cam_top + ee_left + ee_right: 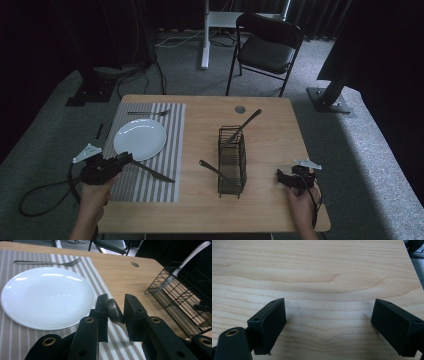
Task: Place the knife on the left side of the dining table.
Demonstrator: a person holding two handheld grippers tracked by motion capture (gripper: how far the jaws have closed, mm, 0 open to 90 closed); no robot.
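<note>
While your left gripper (125,159) has its jaws clamped on the rounded handle end of a table knife (152,172), the blade still lies across the striped placemat (172,125), just to the right of the white plate (140,138). With a fork (148,113) already laid on the mat beyond the plate, you look to be setting a place, and the knife is the piece in hand, either being positioned or about to be let go. Check it sits parallel to the plate's edge before you part those jaws. Your right gripper (281,177) rests on bare table (270,210) with its jaws wide apart and holding nothing; from there the wire cutlery basket (232,160), with its remaining utensils, is close by for the next piece.
</note>
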